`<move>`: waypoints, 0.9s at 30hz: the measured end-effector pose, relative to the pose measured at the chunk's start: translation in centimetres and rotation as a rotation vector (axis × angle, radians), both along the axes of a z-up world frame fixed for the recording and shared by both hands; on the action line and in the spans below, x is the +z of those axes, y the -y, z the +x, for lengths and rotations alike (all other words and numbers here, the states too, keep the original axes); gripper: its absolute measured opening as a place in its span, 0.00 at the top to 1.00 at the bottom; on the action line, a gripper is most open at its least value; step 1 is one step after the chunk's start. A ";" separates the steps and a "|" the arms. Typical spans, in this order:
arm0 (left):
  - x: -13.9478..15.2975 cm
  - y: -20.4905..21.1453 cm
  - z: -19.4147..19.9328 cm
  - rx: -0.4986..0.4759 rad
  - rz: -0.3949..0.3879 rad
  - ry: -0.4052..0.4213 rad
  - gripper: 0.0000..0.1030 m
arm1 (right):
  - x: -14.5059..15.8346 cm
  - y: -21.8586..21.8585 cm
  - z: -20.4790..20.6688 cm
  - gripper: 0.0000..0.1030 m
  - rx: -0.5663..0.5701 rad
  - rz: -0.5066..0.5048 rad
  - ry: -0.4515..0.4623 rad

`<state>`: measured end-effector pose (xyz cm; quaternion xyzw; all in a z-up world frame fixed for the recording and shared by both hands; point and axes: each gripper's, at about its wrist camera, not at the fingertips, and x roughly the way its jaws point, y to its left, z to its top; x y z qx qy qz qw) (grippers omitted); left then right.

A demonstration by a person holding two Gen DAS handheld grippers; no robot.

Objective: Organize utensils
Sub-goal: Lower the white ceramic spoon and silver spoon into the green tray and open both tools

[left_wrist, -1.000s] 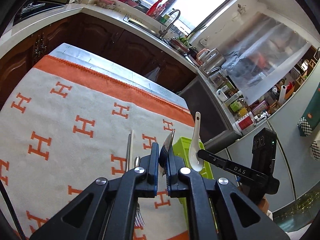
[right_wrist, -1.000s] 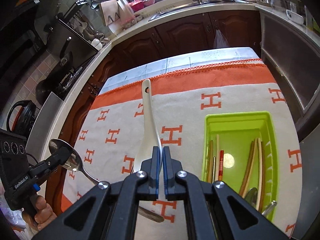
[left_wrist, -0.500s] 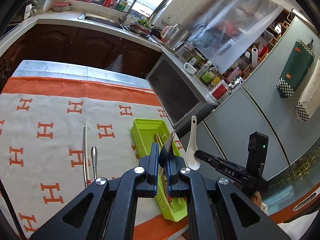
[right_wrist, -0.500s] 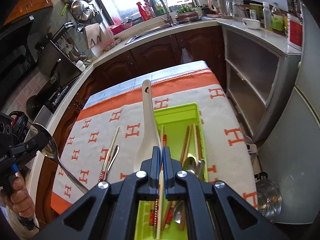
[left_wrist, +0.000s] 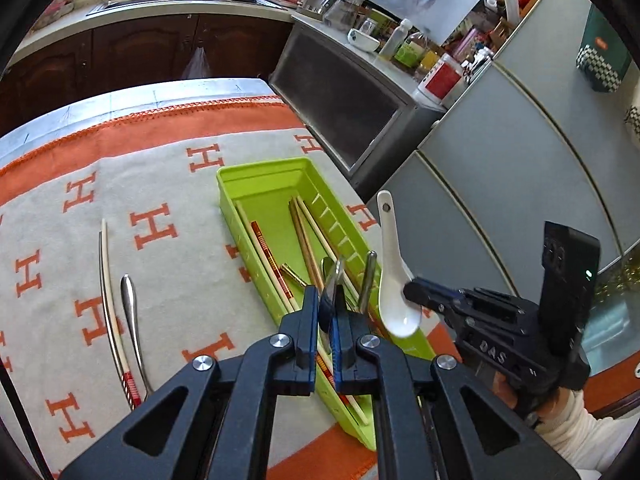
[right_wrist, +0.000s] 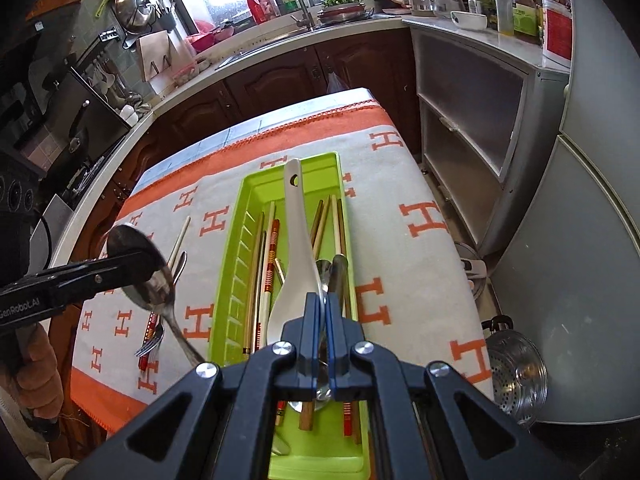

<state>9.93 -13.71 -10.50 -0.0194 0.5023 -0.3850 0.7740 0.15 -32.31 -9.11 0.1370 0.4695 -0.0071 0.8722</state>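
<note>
Since a second ago both grippers have swung over the green tray; left gripper pinches one steel spoon, right gripper one white ceramic spoon (above the tray). On the cloth lie one chopstick and one fork.

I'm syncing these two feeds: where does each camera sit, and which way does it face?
Left wrist: rides the left gripper, jaws shut on a metal spoon, facing the green tray.
Right wrist: rides the right gripper, jaws shut on a white ceramic spoon, above the tray.
Shared: tray, both spoons, each other's gripper.
</note>
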 end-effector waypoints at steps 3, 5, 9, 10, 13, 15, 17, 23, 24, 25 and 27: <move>-0.8 1.1 0.7 0.022 0.035 0.019 0.96 | -0.8 -0.4 -0.1 0.98 0.011 -0.021 -0.018; -1.5 1.6 1.1 0.036 0.052 0.024 0.90 | -1.3 -0.7 0.0 0.98 0.022 -0.031 -0.033; -2.1 2.0 1.4 0.064 0.054 0.033 0.77 | -2.2 -1.0 0.2 0.98 0.030 -0.040 -0.057; -2.2 2.0 1.4 0.068 0.057 0.037 0.74 | -2.3 -1.1 0.4 0.98 0.032 -0.043 -0.061; -2.1 1.4 1.4 0.089 0.052 0.032 0.70 | -2.6 -1.5 0.9 0.98 0.044 -0.063 -0.071; -2.1 0.7 1.3 0.113 0.047 0.029 0.69 | -2.8 -1.8 1.5 0.98 0.054 -0.077 -0.079; -1.9 -0.4 1.2 0.140 0.046 0.028 0.64 | -3.2 -2.1 2.2 0.98 0.062 -0.092 -0.094; -1.8 -4.8 0.4 0.247 0.066 0.035 0.52 | -4.0 -2.6 4.3 0.96 0.065 -0.103 -0.136; -1.8 -5.6 0.2 0.269 0.070 0.036 0.50 | -3.9 -2.6 4.4 0.96 0.057 -0.100 -0.135; -1.8 -6.5 0.1 0.291 0.076 0.037 0.47 | -3.7 -2.6 4.4 0.95 0.053 -0.097 -0.130; -1.8 -7.9 0.0 0.328 0.084 0.040 0.45 | -3.3 -2.8 4.5 0.94 0.054 -0.101 -0.123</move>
